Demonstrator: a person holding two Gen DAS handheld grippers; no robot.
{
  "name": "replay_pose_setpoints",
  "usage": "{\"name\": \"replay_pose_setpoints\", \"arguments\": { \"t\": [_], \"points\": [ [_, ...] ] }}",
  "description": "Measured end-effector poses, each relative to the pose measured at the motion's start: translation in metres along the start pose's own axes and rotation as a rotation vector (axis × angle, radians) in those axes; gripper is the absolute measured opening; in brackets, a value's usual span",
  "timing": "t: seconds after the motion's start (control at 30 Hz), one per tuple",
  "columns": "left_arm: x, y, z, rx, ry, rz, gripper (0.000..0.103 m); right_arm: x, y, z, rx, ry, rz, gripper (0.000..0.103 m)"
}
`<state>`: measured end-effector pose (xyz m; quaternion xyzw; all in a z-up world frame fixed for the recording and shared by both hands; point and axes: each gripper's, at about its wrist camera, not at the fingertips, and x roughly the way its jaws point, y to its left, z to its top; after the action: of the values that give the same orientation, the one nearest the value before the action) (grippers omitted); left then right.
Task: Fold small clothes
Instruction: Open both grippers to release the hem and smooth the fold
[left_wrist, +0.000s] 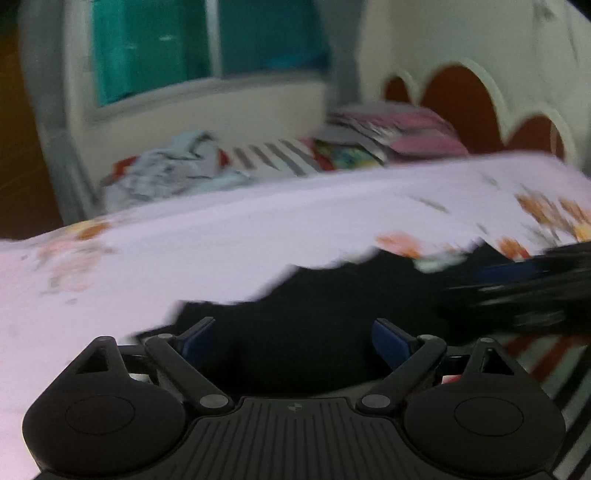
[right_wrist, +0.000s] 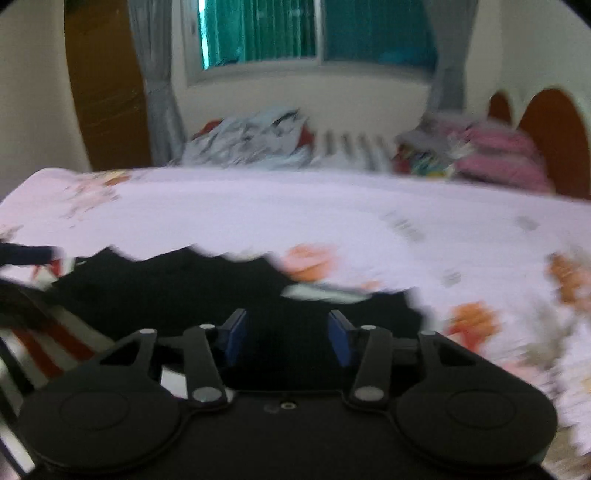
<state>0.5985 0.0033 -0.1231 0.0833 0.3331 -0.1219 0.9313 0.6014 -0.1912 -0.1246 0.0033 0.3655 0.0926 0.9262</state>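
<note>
Black ribbed plastic of the left gripper (left_wrist: 293, 341) fills the six o'clock edge of the left wrist view, with two round housings, two linkage arms and two blue pads. Its jaws stand wide apart with nothing pinched; a black garment (left_wrist: 332, 295) lies beneath and beyond them, soft and matte, its far edge jagged in the blur. At three o'clock the right gripper (left_wrist: 524, 284) shows as a dark streaked shape with a blue strip over the same cloth.

Seen from its own camera, the right gripper (right_wrist: 288, 341) has the same build: two discs, two arms, two blue pads. These jaws are partly parted, and the black garment (right_wrist: 166, 291) spreads below and past them; whether the pads press any cloth cannot be told through the blur. At nine o'clock the left gripper (right_wrist: 22, 273) appears as a dark bar.

One pale lilac bedsheet (left_wrist: 221, 236), smooth with orange flower prints, covers the bed around the garment. A red-and-white striped cloth (right_wrist: 55, 343) peeks out at seven to eight o'clock in the right view. Toward twelve o'clock sit one crumpled pile of light printed clothes (right_wrist: 255, 140), one pink stack of folded fabrics (left_wrist: 406, 129), and a scalloped white-and-brown headboard (left_wrist: 461, 99). One window (right_wrist: 314, 33) with teal glass and two grey curtains stands behind.
</note>
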Motion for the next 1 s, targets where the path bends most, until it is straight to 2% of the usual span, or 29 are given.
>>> {"name": "replay_pose_setpoints", "arguments": {
  "t": [0.13,0.2,0.27,0.3,0.33,0.37,0.4,0.47,0.53,0.6,0.7,0.73,0.8,0.87,0.93,1.0],
  "points": [
    [0.01,-0.007,-0.018,0.026,0.077,-0.008,0.09,0.013,-0.002,-0.014,-0.018,0.052,-0.044,0.047],
    [0.005,0.01,-0.035,0.05,0.084,0.009,0.091,0.003,-0.012,-0.022,-0.103,0.049,-0.118,0.046],
    [-0.002,0.039,-0.047,0.002,0.089,0.025,0.097,-0.011,-0.044,-0.03,-0.074,0.035,-0.241,0.048],
    [-0.007,0.049,-0.049,-0.02,0.086,0.035,0.097,-0.017,-0.064,-0.033,-0.03,0.039,-0.256,0.048],
    [-0.01,0.055,-0.05,-0.026,0.08,0.051,0.097,-0.021,-0.077,-0.036,0.005,0.042,-0.202,0.047],
    [-0.011,0.057,-0.05,-0.02,0.079,0.06,0.097,-0.024,-0.077,-0.035,-0.021,0.051,-0.196,0.046],
    [-0.013,0.057,-0.05,-0.027,0.08,0.065,0.097,-0.025,-0.069,-0.033,-0.056,0.054,-0.215,0.046],
    [-0.025,0.049,-0.045,-0.05,0.051,0.075,0.096,-0.036,-0.053,-0.027,-0.07,-0.004,-0.238,0.048],
    [-0.037,0.031,-0.043,-0.042,0.013,0.037,0.096,-0.047,-0.035,-0.027,-0.043,-0.056,-0.147,0.048],
    [-0.043,0.011,-0.044,-0.016,0.009,-0.002,0.096,-0.043,-0.008,-0.028,-0.06,-0.024,-0.075,0.047],
    [-0.04,-0.01,-0.045,-0.021,0.043,-0.029,0.096,-0.035,0.025,-0.041,-0.093,0.012,-0.027,0.047],
    [-0.038,-0.012,-0.05,-0.027,0.06,-0.023,0.096,-0.029,0.03,-0.047,-0.099,0.034,-0.044,0.045],
    [-0.033,-0.011,-0.061,-0.017,0.09,-0.005,0.096,-0.028,0.028,-0.057,-0.107,0.05,-0.075,0.049],
    [-0.041,0.003,-0.071,-0.027,0.077,0.01,0.096,-0.039,0.023,-0.063,-0.145,0.058,-0.108,0.049],
    [-0.052,0.027,-0.084,-0.055,0.074,0.061,0.096,-0.061,0.013,-0.077,-0.177,0.041,-0.217,0.049],
    [-0.065,0.048,-0.099,-0.096,0.066,0.076,0.096,-0.075,-0.011,-0.093,-0.163,0.048,-0.306,0.049]
  ]
}}
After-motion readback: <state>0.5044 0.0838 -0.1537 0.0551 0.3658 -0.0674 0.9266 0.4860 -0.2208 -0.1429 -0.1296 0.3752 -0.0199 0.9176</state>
